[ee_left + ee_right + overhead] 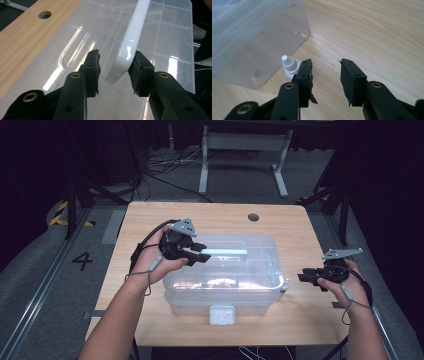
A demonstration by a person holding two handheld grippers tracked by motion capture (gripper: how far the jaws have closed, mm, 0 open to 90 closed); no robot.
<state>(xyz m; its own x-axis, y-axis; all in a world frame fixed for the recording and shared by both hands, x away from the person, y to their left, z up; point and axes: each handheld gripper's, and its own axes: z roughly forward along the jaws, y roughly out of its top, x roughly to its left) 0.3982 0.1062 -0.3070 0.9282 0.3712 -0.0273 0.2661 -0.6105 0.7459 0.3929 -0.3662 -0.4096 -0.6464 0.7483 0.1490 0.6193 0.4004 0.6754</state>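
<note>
A clear plastic storage box (220,285) with its lid (165,37) on stands mid-table. Along the lid runs a white handle (227,252). My left gripper (196,254) reaches over the lid from the left and is shut on the near end of that handle (127,50): one pad (137,72) presses one side and the other pad (93,70) sits against the opposite side. My right gripper (304,276) hovers low over the table to the right of the box (249,37), jaws open, nothing between them (326,80). A small translucent knob (288,64) at the box's base sits just beside one pad.
A white clasp (221,314) hangs on the box's front wall. The wooden table (150,220) has a round hole (253,217) near its far edge. Bare wood lies right of the box (367,32). Cables and a white stand (245,150) are on the floor beyond.
</note>
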